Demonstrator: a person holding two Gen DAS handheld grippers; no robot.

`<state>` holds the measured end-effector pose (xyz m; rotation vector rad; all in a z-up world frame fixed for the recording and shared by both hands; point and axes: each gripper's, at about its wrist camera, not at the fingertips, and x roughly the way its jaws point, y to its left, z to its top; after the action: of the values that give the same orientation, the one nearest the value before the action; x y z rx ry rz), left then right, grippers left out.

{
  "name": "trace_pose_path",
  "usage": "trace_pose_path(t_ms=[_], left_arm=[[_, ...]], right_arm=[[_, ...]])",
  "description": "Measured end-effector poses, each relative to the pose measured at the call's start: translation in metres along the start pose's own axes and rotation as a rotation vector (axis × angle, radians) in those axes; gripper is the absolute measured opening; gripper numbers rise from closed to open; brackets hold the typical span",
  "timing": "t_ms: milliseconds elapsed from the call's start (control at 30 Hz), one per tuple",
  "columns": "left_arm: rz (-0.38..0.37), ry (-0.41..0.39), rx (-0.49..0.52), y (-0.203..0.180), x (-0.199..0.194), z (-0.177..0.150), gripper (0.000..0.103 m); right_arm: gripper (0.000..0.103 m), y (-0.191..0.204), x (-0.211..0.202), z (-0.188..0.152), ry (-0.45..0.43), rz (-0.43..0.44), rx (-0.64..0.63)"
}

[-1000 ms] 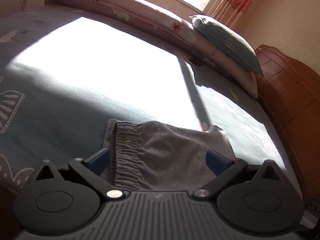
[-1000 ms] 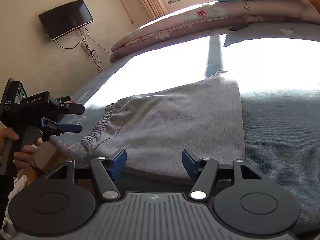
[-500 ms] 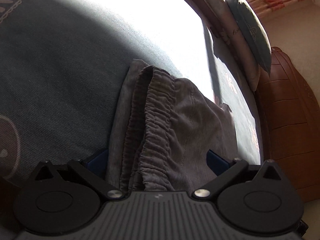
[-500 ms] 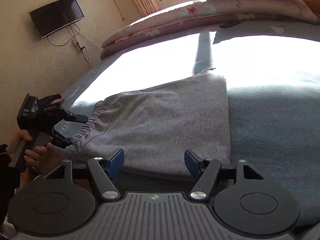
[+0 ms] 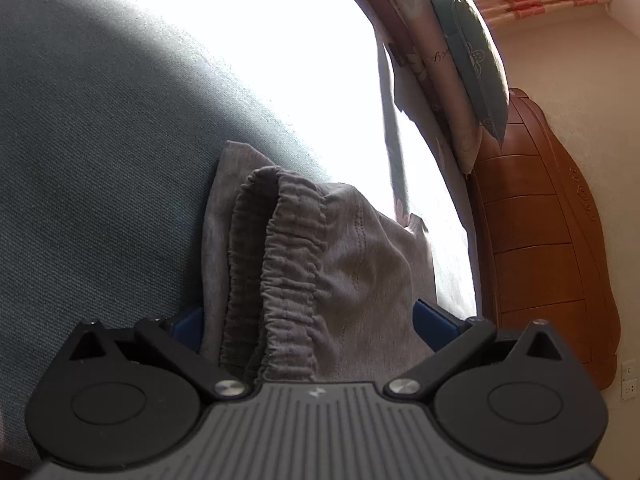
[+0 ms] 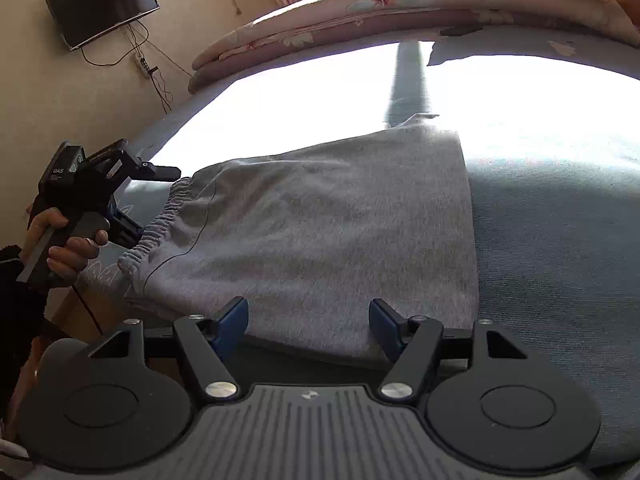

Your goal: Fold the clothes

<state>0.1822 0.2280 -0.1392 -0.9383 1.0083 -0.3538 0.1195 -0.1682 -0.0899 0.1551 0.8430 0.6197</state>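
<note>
Item: grey sweatpants [image 6: 328, 224], folded flat at the bed's [image 6: 560, 240] near edge, waistband [image 5: 292, 264] between the gaping left hand-held gripper [image 5: 308, 320], lower edge between the likewise unclosed right hand-held gripper [image 6: 308, 316], apparently positioned for the next fold.

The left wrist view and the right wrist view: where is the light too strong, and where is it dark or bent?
Left wrist view: sunlight blows out the blue bedsheet beyond the grey trousers, whose waistband lies in shadow. Right wrist view: the same glare whitens the sheet's middle; fisheye distortion curves the folded quilt.
</note>
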Motion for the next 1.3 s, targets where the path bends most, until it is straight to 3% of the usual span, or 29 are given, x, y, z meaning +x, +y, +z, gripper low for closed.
trace_pose_path(t_ms=[167,267,400,567,667,833,1000,1067,1200,1300], left_arm=[[-0.027,0.035,0.052,-0.002,-0.005,-0.023,0.102],[-0.016,-0.026,0.044,-0.006,0.000,0.004,0.101],[-0.046,-0.030,-0.008,0.000,0.014,0.022,0.101],[-0.089,0.061,0.031,0.004,0.001,-0.015,0.101],[-0.052,0.085,0.117,-0.005,-0.004,-0.030,0.102],[-0.063,0.030,0.035,-0.010,0.018,0.015,0.101],[-0.038,0.091,0.112,-0.014,0.013,-0.006,0.100],[-0.024,0.109,0.147,-0.012,0.007,-0.017,0.095],[-0.010,0.101,0.037,-0.001,0.002,-0.009,0.082],[0.059,0.113,0.069,-0.009,0.003,-0.007,0.065]], right_arm=[[0.072,0.000,0.002,0.001,0.012,0.011,-0.012],[0.072,-0.004,0.000,0.004,0.009,0.033,0.020],[0.072,-0.003,-0.006,0.010,-0.021,0.047,0.036],[0.072,-0.001,-0.012,0.013,-0.039,0.030,0.004],[0.072,-0.003,-0.014,0.014,-0.041,0.023,-0.009],[0.072,-0.011,-0.017,0.015,-0.054,0.015,0.009],[0.074,-0.023,-0.029,0.022,-0.091,0.021,0.049],[0.077,-0.035,-0.030,0.025,-0.096,0.038,0.076],[0.078,-0.066,-0.020,0.039,-0.076,0.097,0.170],[0.080,-0.098,-0.005,0.050,-0.058,0.143,0.289]])
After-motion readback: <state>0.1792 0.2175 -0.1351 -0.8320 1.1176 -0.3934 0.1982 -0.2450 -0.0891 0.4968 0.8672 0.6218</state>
